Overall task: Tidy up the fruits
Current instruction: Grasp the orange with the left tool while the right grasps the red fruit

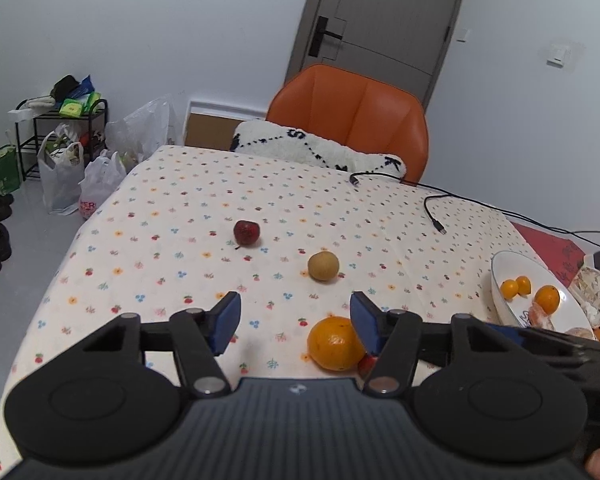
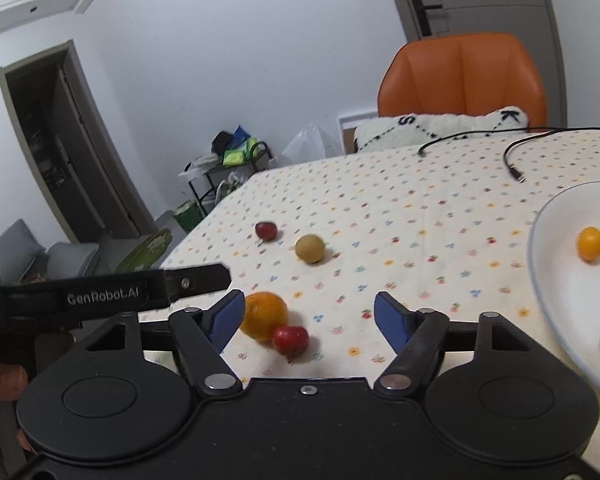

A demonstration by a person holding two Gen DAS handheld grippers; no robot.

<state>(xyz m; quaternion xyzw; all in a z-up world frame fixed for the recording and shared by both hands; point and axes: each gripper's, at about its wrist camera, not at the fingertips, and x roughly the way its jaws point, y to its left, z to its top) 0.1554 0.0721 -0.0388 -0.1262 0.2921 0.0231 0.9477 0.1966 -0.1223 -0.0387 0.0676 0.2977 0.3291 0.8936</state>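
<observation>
Both grippers were spread wide, holding nothing. Left gripper (image 1: pixel 296 322) hovered over the floral tablecloth (image 1: pixel 204 200), its right pad just beside the big orange (image 1: pixel 334 344). Right gripper (image 2: pixel 308 320) hung above the orange (image 2: pixel 264 316) and a small red fruit (image 2: pixel 290 339) touching it. Farther out lay a dark red fruit (image 1: pixel 246 232) and a yellow-green round fruit (image 1: pixel 323 265), apart from each other. White plate (image 1: pixel 500 276) at right held small oranges (image 1: pixel 547 299). Black cable (image 1: pixel 436 216) lay near the far edge.
</observation>
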